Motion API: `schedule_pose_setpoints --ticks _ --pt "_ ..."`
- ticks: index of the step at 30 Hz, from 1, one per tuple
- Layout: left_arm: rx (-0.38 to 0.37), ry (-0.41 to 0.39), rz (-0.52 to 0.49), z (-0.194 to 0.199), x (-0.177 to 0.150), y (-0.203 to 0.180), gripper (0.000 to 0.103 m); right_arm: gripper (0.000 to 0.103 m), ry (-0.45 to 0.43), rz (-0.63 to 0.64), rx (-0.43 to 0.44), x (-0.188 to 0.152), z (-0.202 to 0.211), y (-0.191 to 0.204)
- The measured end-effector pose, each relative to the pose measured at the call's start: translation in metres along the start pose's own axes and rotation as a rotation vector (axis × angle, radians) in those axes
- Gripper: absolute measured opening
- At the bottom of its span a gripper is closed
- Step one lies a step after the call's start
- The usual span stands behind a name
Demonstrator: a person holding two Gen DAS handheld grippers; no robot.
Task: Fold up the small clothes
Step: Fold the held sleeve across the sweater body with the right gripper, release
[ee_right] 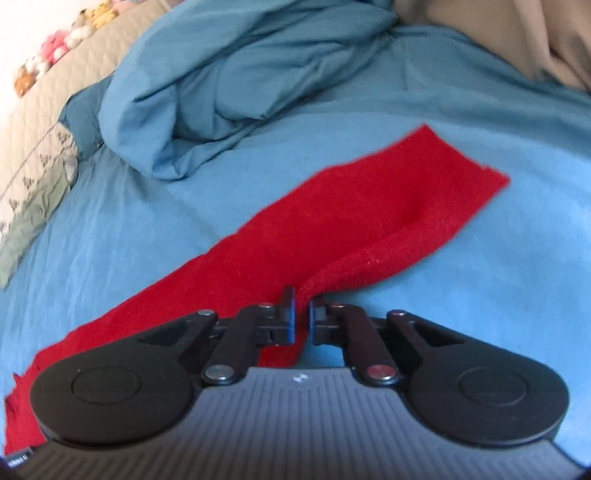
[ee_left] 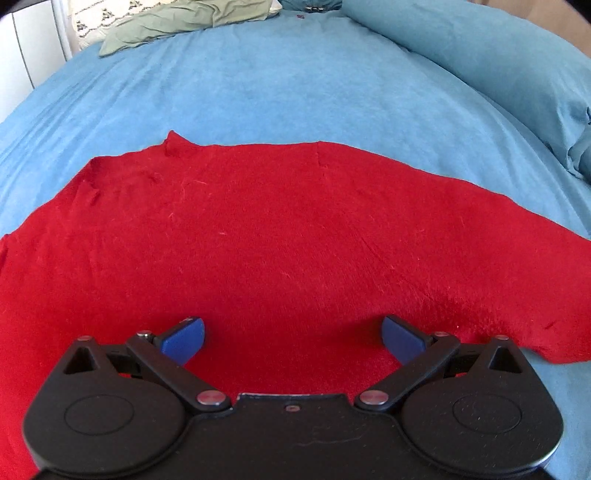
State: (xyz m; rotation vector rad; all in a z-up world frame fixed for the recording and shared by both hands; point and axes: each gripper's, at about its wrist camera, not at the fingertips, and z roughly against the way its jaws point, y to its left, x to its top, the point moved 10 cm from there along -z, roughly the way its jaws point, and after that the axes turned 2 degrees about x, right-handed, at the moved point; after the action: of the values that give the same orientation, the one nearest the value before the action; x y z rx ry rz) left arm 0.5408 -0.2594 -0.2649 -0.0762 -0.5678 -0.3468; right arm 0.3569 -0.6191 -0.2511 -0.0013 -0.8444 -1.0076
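A red fleece garment (ee_left: 280,229) lies spread flat on the blue bed sheet (ee_left: 277,81). My left gripper (ee_left: 291,334) is open just above the garment's near part, its blue pads (ee_left: 183,338) wide apart with nothing between them. In the right wrist view the garment (ee_right: 369,218) shows as a long red band running from lower left to upper right. My right gripper (ee_right: 302,314) is shut on the garment's near edge, which is lifted into a raised fold in front of the jaws.
A bunched blue duvet (ee_right: 236,74) lies beyond the garment, and it also shows at the right in the left wrist view (ee_left: 480,59). A green cloth (ee_left: 177,22) and a patterned pillow (ee_left: 92,26) lie at the far left. A beige quilt with plush toys (ee_right: 55,48) is far left.
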Motion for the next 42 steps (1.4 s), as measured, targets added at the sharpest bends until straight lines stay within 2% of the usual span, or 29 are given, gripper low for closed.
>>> schedule_pose_setpoints --ticks 2,5,8,10,14,16,18,21,22,24,26,28,30,31,33,36,39,42 --pt "-0.003 0.001 0.016 0.005 0.004 0.008 0.103 0.021 -0.019 0.018 0.031 0.009 0.008 0.016" --pt "0.010 -0.009 0.047 0.018 0.009 0.028 0.103 0.021 -0.046 0.068 0.125 0.024 0.029 0.063" --pt "0.022 -0.035 0.095 0.033 0.018 0.065 0.103 0.021 -0.065 0.181 0.254 0.031 0.051 0.136" --pt "0.042 -0.057 0.136 0.045 0.022 0.095 0.103 0.021 -0.063 0.274 0.354 0.023 0.064 0.194" --pt "0.102 -0.098 0.210 0.067 0.023 0.155 0.103 0.021 -0.009 0.511 0.539 -0.038 0.078 0.311" --pt "0.130 -0.102 0.241 0.072 0.018 0.181 0.103 0.021 0.056 0.619 0.605 -0.089 0.075 0.354" --pt "0.151 -0.096 0.274 0.073 0.010 0.205 0.103 0.021 0.130 0.708 0.629 -0.146 0.062 0.379" --pt "0.156 -0.074 0.295 0.074 -0.009 0.223 0.103 0.021 0.231 0.794 0.616 -0.216 0.039 0.382" --pt "0.160 -0.064 0.291 0.071 -0.013 0.229 0.103 0.021 0.252 0.802 0.607 -0.231 0.033 0.378" --pt "0.169 -0.059 0.276 0.070 -0.021 0.233 0.103 0.022 0.268 0.785 0.603 -0.249 0.028 0.365" --pt "0.168 -0.059 0.265 0.070 -0.022 0.231 0.103 0.026 0.250 0.768 0.625 -0.250 0.030 0.353" --pt "0.158 -0.065 0.249 0.072 -0.020 0.228 0.103 0.045 0.252 0.762 0.640 -0.243 0.034 0.348" --pt "0.145 -0.080 0.222 0.075 -0.019 0.219 0.103 0.087 0.212 0.753 0.626 -0.230 0.048 0.335" --pt "0.139 -0.094 0.198 0.077 -0.014 0.212 0.103 0.097 0.180 0.753 0.616 -0.221 0.056 0.328" --pt "0.133 -0.121 0.140 0.082 -0.006 0.194 0.103 0.098 0.162 0.749 0.612 -0.206 0.066 0.311" --pt "0.096 -0.162 0.025 0.088 0.009 0.152 0.103 0.098 0.168 0.752 0.550 -0.186 0.073 0.275" --pt "0.060 -0.206 -0.123 0.084 0.021 0.101 0.103 0.098 0.179 0.755 0.473 -0.170 0.078 0.239" --pt "0.053 -0.228 -0.318 0.067 0.025 0.050 0.103 0.098 0.201 0.730 0.430 -0.161 0.086 0.201"
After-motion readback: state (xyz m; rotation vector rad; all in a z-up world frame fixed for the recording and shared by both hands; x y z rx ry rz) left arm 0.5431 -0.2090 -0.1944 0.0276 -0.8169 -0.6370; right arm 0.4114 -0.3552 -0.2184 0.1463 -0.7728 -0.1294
